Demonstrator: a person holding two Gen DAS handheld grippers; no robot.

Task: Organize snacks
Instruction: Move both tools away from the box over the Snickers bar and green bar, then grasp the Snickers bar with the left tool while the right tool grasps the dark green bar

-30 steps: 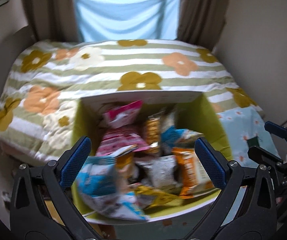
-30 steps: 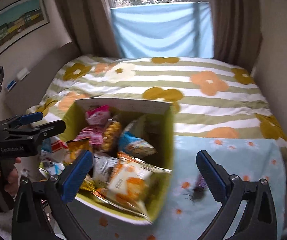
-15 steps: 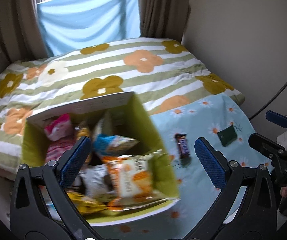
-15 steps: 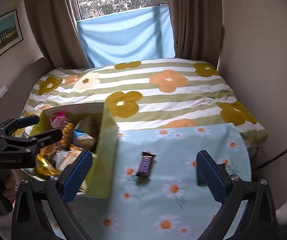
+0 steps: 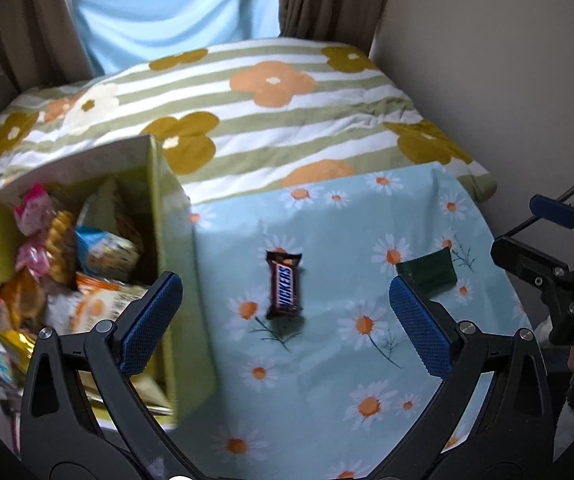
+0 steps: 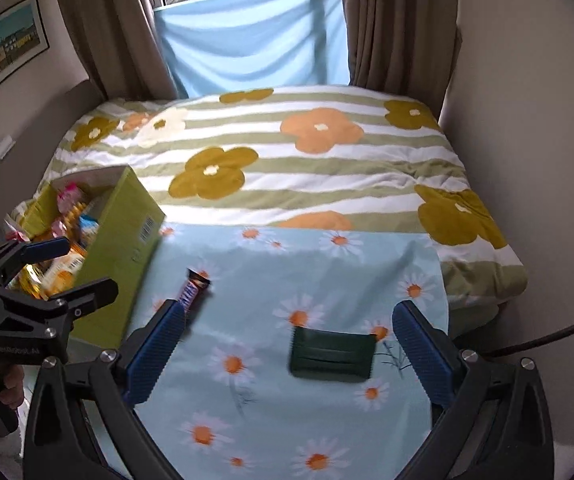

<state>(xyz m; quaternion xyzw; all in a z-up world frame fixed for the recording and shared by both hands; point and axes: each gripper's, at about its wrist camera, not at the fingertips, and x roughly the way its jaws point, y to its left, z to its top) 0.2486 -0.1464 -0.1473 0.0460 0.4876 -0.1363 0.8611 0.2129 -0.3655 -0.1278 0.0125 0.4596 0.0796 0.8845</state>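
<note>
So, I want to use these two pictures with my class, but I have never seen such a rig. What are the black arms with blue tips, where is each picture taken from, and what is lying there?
No robot here: a person holds a pair of hand-held tongs in each hand, and each carries a wide-angle camera that looks out along its two blue-padded fingers. One picture comes from the left tongs, the other from the right tongs. Both stand open and hold nothing. Below is a bed with a daisy cloth. On the cloth lie a Snickers bar and a dark green packet. To the left stands a green box full of mixed snacks.
</note>
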